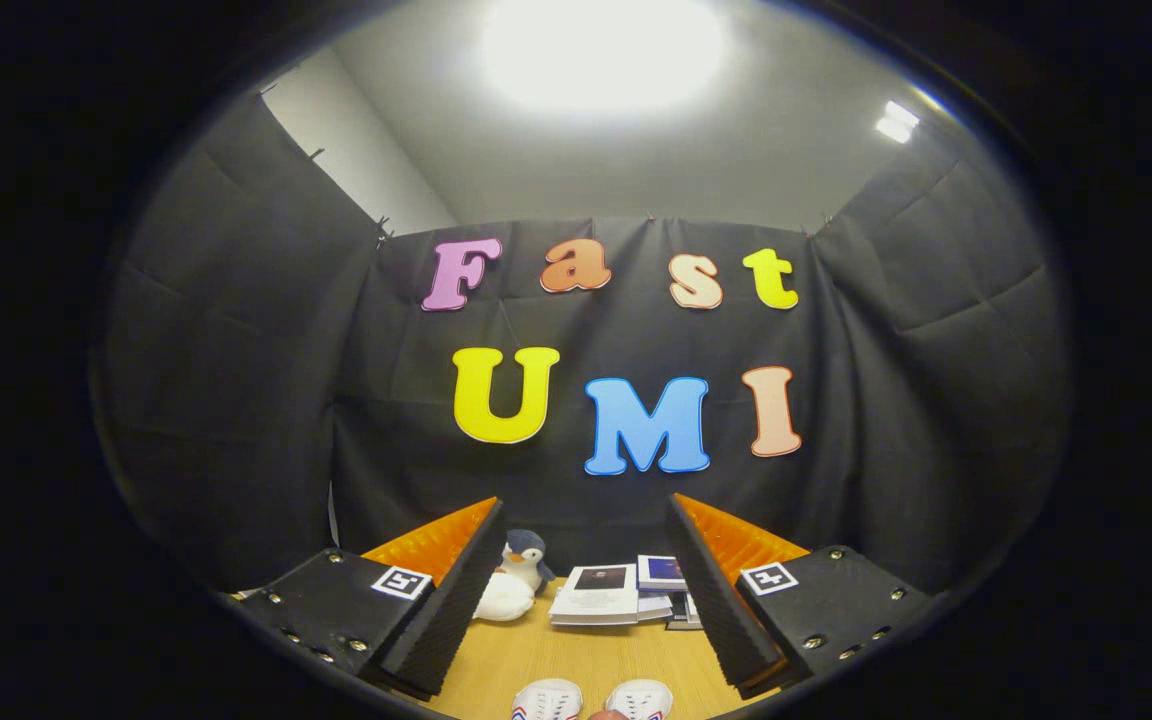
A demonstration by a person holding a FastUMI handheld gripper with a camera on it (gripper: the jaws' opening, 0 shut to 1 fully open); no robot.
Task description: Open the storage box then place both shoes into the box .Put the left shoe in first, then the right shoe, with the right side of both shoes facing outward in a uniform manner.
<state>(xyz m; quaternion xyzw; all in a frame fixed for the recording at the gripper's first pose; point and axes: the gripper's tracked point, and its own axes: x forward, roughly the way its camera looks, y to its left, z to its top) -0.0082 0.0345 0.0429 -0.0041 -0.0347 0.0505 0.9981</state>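
- From the gripper view, I see the hand-held gripper with its two fingers spread wide apart and nothing between them; it grips nothing.
- The pair of shoes sits low on the wooden surface, between the fingers and on my near side of their tips, side by side with toes pointing away toward the booth wall. Only the toe caps and the first laces show.
- I judge each shoe's long axis to run roughly straight ahead, in line with the fingers, so the gripper has to tilt down and come back toward them rather than reach forward.
- The shoe nearer the left finger and the one nearer the right finger lie about equally close to the gripper; which is the left shoe I cannot say for sure from the toes alone.
- Beyond the fingertips, against the wall, stand a plush penguin and a low stack of books. I cannot pick out the storage box here.
- Writing: the book covers carry marks too small to read, and each finger mount bears a square black-and-white tag, a pattern rather than text. The shoe toes show coloured stripes but no brand I can make out.
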